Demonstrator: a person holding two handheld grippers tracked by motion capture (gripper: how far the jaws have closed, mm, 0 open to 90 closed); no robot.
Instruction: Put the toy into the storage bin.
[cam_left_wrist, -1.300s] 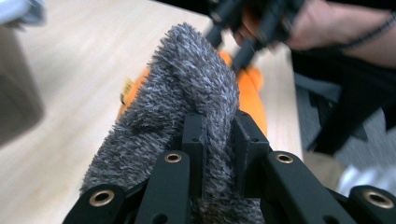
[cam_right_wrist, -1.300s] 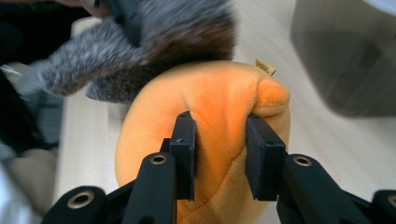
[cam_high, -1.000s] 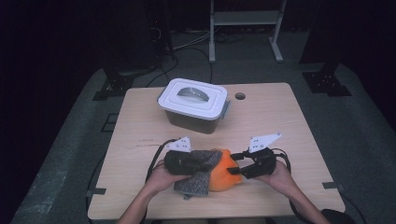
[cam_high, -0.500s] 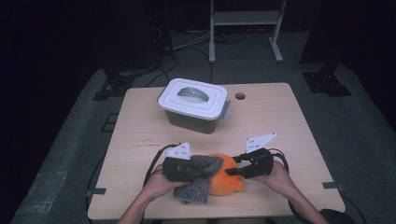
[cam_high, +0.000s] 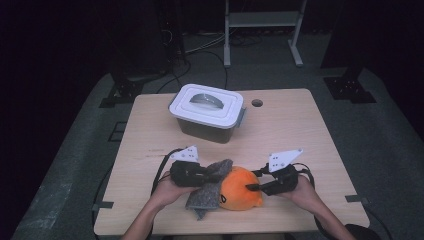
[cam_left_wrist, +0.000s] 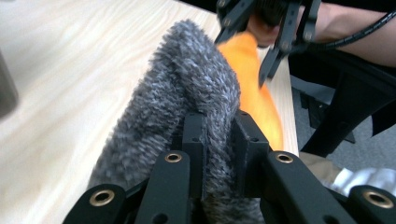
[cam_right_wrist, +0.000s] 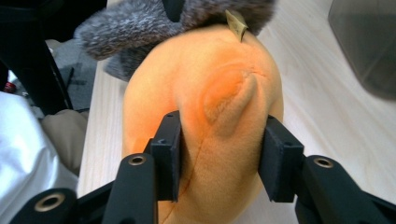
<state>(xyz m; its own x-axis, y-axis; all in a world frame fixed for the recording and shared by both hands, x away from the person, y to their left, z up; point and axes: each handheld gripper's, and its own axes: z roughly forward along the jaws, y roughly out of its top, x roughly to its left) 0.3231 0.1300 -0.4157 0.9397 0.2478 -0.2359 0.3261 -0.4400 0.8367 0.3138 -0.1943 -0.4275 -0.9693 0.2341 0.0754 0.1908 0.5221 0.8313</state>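
An orange plush toy (cam_high: 240, 189) with a grey furry part (cam_high: 207, 192) is lying near the front edge of the wooden table (cam_high: 300, 130), between the two hands. It is lying longways from side to side, with the grey end pointing to the person's left and the round orange end to the right. The left gripper (cam_high: 212, 175) is pinching the grey fur tight. The right gripper (cam_high: 250, 187) has just been closing, and its jaws are squeezing the orange body on both sides. Farther back a box (cam_high: 206, 120) is sitting with its white lid on, so I cannot tell what is inside.
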